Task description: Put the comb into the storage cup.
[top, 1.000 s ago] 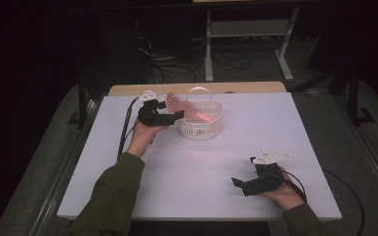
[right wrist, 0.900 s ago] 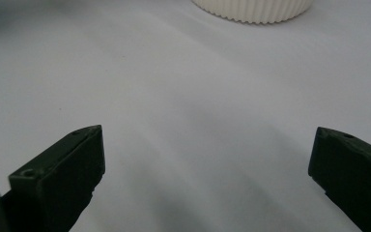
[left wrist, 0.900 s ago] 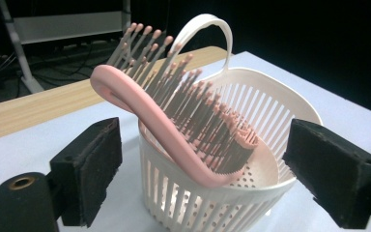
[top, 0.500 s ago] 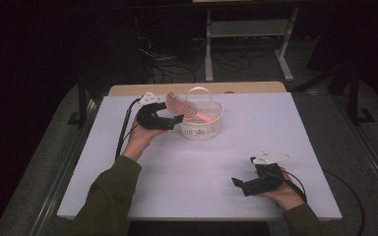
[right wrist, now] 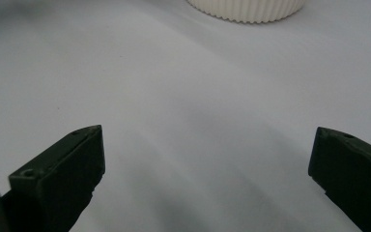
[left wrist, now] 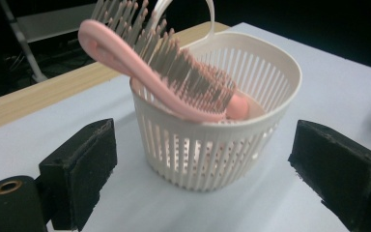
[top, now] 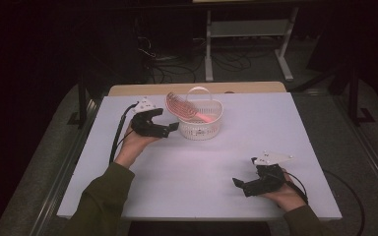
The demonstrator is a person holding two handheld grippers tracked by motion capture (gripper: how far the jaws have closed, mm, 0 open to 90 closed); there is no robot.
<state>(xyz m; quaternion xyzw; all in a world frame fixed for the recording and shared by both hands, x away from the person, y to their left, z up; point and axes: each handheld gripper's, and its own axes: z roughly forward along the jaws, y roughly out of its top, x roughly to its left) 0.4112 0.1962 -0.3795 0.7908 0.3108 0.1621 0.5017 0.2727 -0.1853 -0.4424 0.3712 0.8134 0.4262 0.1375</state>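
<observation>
The room is dark. Beyond the far edge of the tabletop [top: 197, 182] a grey floor [top: 256, 73] carries loose cables [top: 177, 61] and a pale metal stand [top: 248, 32]. The tabletop itself is a white sheet, bare over most of its area, with a strip of light wood [top: 256, 87] showing along its far edge.

On the far part of the tabletop, a little left of the middle, stands a white slotted basket [top: 200, 129] with a thin hoop handle. A pink brush [top: 189, 110] lies in it at a slant: its handle end rests down inside the basket, and its bristled head sticks up and out over the left rim.

The left claw [top: 172, 129] is held just left of the basket, pointing at it, with a green sleeve [top: 98, 201] behind the hand. Its jaws have just been opening and now stand wide. In the left gripper view the basket sits ahead between the two jaws, and neither pad [left wrist: 79, 169] touches the basket or the brush.

The right claw [top: 240, 185] sits at the near right of the tabletop, well apart from the basket, pointing left. Its jaws are spread wide with bare tabletop between them, and they hold nothing.
</observation>
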